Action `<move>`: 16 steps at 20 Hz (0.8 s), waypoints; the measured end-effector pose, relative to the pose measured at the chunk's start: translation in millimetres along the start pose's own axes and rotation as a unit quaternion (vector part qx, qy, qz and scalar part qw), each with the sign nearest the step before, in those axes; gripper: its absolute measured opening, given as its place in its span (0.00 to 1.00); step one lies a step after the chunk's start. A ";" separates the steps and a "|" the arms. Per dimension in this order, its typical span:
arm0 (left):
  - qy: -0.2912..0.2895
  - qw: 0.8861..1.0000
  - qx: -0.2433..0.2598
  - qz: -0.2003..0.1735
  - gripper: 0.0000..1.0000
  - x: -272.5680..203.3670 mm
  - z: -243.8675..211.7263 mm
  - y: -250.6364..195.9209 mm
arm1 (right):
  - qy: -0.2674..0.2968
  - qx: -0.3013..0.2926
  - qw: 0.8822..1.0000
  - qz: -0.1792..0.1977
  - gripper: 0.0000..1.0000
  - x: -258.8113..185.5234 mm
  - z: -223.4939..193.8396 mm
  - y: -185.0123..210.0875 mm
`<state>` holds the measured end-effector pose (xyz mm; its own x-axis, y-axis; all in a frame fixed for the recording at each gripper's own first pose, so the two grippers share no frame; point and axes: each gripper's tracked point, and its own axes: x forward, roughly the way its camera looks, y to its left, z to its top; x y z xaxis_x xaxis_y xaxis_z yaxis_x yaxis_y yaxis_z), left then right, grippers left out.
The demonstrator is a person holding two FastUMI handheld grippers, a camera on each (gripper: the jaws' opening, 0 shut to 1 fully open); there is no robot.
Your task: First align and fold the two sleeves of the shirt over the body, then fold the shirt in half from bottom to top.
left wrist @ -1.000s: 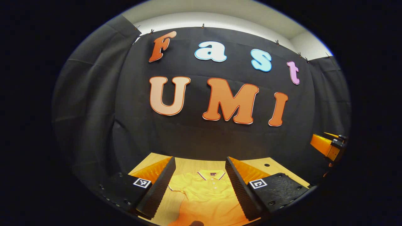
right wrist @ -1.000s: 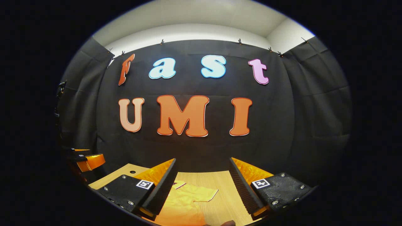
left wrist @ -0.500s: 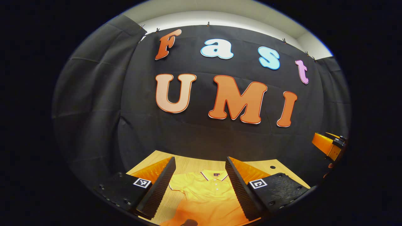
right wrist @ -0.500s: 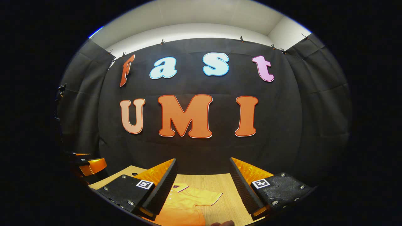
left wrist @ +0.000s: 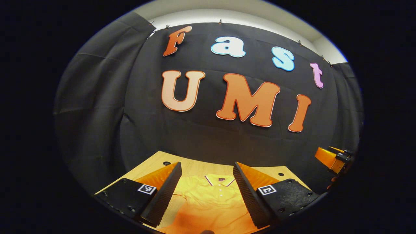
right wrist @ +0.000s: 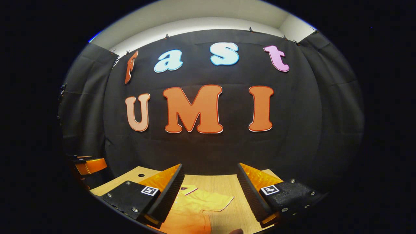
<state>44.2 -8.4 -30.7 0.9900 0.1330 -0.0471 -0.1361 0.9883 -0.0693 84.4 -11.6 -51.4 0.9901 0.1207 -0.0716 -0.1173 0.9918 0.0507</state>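
Your left gripper (left wrist: pixel 207 191) and right gripper (right wrist: pixel 209 195) both hang spread and empty above the wooden table (right wrist: pixel 224 185). The yellow polo shirt (left wrist: pixel 211 201) lies flat below, collar away from you; its right sleeve (right wrist: pixel 216 203) sits nearest your right gripper.

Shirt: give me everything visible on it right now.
The shirt is a yellow polo with a striped-edge collar, a small dark neck label and a buttoned placket. It lies flat and face up on the wooden table, collar toward the wall. The right gripper view shows one short sleeve spread out, unfolded. Neither open claw touches it.
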 end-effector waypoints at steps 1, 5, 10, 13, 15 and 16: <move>0.003 1.000 0.004 0.004 0.98 0.9 -2.6 -0.6 | 0.005 -0.001 1.000 -0.001 0.98 6.5 -4.9 -2.4; -0.012 0.999 0.029 -0.012 0.98 2.4 -3.0 -9.5 | 0.014 -0.020 1.000 0.006 0.98 27.8 -25.1 -9.1; -0.015 0.998 0.055 0.000 0.97 5.4 -2.2 -8.5 | 0.061 -0.018 0.998 -0.001 0.98 61.4 -64.1 -24.6; -0.016 0.998 0.061 0.007 0.98 6.4 -3.4 -4.5 | 0.089 -0.018 0.996 -0.014 0.98 84.5 -86.6 -37.7; -0.012 0.998 0.065 0.013 0.98 7.0 -5.1 -4.4 | 0.117 -0.020 0.993 -0.017 0.98 99.7 -106.3 -43.9; -0.011 0.998 0.066 0.017 0.98 6.6 -4.6 -2.7 | 0.132 -0.019 0.991 -0.016 0.98 105.1 -115.8 -45.8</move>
<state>50.9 -10.6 -35.5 0.9858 0.1659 -0.0254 -0.1640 0.9845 0.0629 184.9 -39.5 -176.5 0.9390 0.0900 -0.3318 -0.0933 0.9956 0.0062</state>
